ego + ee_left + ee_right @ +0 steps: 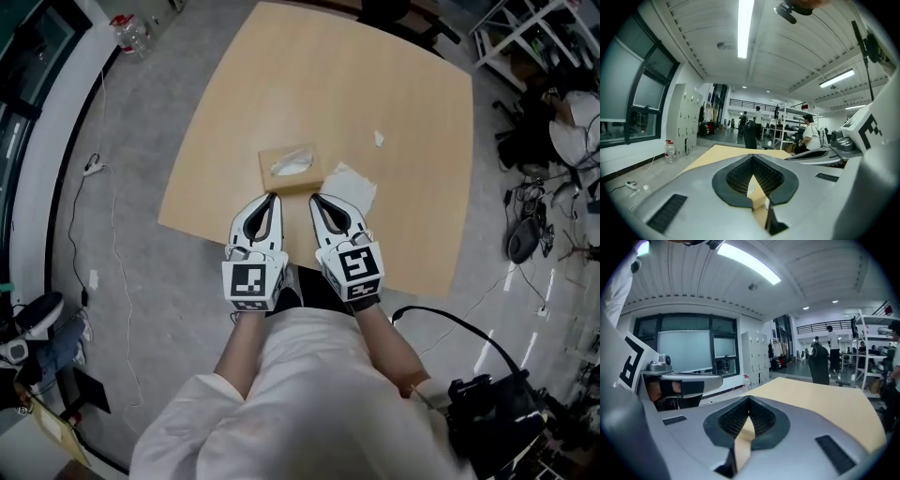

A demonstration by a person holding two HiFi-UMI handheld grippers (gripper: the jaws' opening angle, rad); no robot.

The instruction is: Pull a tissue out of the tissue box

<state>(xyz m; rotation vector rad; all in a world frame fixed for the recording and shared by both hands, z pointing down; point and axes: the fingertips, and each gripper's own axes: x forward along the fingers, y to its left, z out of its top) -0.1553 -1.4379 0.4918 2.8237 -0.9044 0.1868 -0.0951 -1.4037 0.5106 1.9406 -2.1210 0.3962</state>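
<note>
- Overhead, one tissue box [291, 167] sits on the worktop [412, 187], just ahead of two tongs; one loose tissue [352, 185] and one scrap [379, 139] lie nearby.
- Left gripper view: left tongs [752, 157] are pinched together, empty; shut, they would only shove the box.
- Right gripper view: right tongs [749, 400] are likewise closed, empty; unbraced, the box may lift with the pull.

Big open workshop, grey floor [141, 122]. Light wood table [422, 206] in middle, white shelving rack [525, 33] far right. Grey lockers [684, 119] along left wall, dark-framed windows [644, 93] nearer. Strip light [745, 23] on ribbed white ceiling. Cables [94, 167] trailing on floor, left side.
</note>
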